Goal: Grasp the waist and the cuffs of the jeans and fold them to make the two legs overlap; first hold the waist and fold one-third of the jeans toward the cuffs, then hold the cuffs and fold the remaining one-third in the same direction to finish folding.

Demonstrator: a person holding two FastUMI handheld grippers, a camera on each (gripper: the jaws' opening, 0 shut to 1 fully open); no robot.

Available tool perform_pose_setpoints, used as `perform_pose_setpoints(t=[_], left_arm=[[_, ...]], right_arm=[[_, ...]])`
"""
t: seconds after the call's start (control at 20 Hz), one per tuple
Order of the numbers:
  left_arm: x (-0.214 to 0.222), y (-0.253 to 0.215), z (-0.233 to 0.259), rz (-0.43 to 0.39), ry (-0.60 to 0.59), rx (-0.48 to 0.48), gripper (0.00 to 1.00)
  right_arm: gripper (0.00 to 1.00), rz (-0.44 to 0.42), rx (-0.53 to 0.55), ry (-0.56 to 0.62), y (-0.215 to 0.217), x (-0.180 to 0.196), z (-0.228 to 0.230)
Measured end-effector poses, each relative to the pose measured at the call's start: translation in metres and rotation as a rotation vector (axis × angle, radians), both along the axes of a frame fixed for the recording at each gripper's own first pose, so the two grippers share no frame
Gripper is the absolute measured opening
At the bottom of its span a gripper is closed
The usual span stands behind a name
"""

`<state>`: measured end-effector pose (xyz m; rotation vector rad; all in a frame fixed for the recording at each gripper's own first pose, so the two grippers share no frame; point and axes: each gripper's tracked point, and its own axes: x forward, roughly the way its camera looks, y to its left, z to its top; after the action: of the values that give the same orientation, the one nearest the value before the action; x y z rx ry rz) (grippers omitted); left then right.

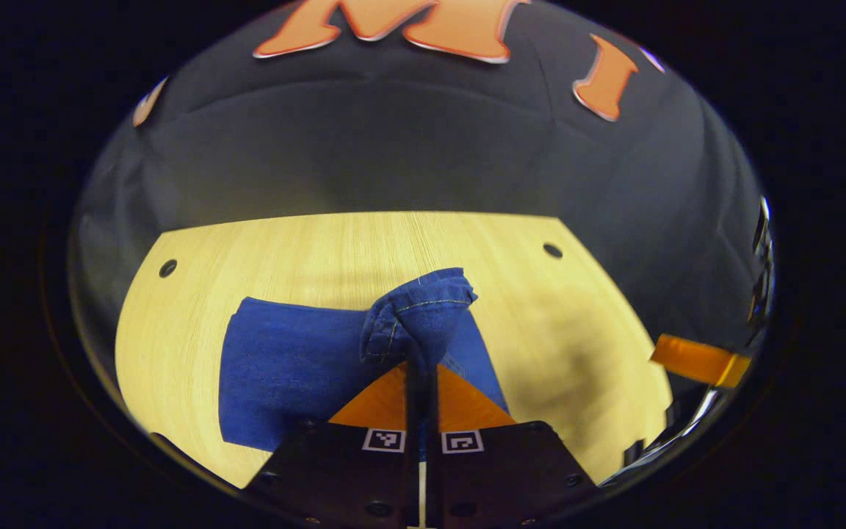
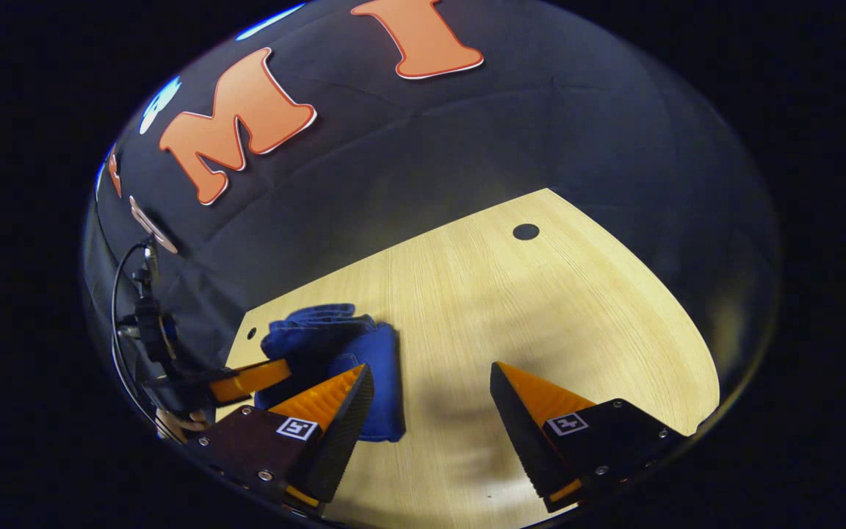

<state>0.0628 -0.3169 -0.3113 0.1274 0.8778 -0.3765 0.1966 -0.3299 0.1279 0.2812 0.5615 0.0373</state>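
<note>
The jeans lie on the table as a compact folded stack, near its edge by the booth wall. One bunched, hemmed end is lifted above the stack, pinched in the left gripper, whose fingers are pressed together on the cloth. The right gripper hangs just beside the jeans, over bare table, fingers spread and holding nothing. This looks like the last step: carrying the cuffs over the stack. Next, the left gripper should lay that end flat on the jeans, square with the stack's edges, then let go.
</note>
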Motion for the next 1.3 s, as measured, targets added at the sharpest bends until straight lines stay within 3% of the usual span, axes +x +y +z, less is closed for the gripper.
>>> perform_pose_setpoints(t=[0.15,0.3,0.4,0.5,0.6,0.75,1.0,1.3], left_arm=[[-0.006,-0.007,-0.027,-0.061,-0.038,0.141,0.04],[-0.016,-0.009,-0.038,-0.071,-0.025,0.206,0.05],[-0.024,-0.008,-0.047,-0.068,0.005,0.204,0.08],[-0.037,-0.025,-0.058,-0.079,0.075,0.084,0.11],[-0.058,-0.052,-0.059,-0.090,0.167,-0.057,0.47],[-0.069,-0.067,-0.052,-0.103,0.183,-0.125,1.00],[-0.044,-0.040,0.031,-0.126,-0.042,-0.133,0.98],[-0.027,0.047,0.145,0.041,-0.310,-0.214,0.98]], right_arm=[[0.97,0.001,-0.003,0.008,-0.003,-0.005,-0.004],[0.97,-0.002,-0.018,0.011,-0.006,-0.007,-0.006],[0.97,-0.005,-0.022,0.012,-0.009,-0.009,-0.006],[0.98,-0.008,-0.034,0.014,-0.011,-0.012,-0.007],[0.98,-0.007,-0.040,0.018,-0.009,-0.014,-0.008],[0.98,-0.002,-0.045,0.013,-0.004,-0.018,-0.005],[0.98,0.010,-0.093,-0.009,0.013,-0.019,0.008],[0.98,0.055,-0.234,-0.162,0.048,-0.023,0.062]])
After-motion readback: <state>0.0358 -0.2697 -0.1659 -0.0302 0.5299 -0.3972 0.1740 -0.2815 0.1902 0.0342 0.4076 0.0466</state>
